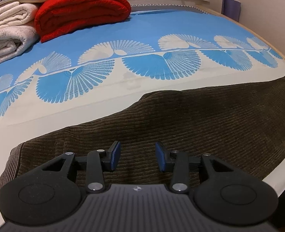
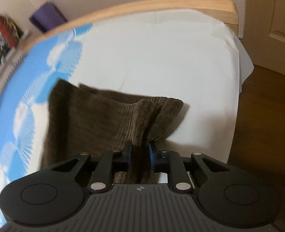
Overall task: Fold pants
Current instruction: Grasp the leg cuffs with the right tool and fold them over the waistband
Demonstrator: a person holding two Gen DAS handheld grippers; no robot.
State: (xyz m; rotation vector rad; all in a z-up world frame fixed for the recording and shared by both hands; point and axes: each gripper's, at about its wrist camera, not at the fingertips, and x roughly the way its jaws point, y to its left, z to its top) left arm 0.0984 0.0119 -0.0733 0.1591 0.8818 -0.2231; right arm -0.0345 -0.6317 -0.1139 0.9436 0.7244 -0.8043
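Pants (image 1: 181, 119), brown corduroy, lie flat on the near part of the bed (image 1: 107, 104), on the white band of the sheet, near the blue fan print. In the left wrist view they run from near left to far right, waistband end at near left. Left gripper (image 1: 138, 157) hangs over the fabric, jaws apart, nothing between the blue pads (image 1: 116, 155); touching the cloth or not, cannot tell. Right gripper (image 2: 140, 154) is clamped on a bunched ridge of the pants near the leg end, cloth pinched between both pads and puckered up in front of them. Far left on the bed: a red blanket (image 1: 80, 11), folded, beside white towels (image 1: 7, 29). Wooden bed frame (image 2: 142, 2) along the far edge, purple box (image 2: 47, 17) behind it, door (image 2: 273, 19) at right.
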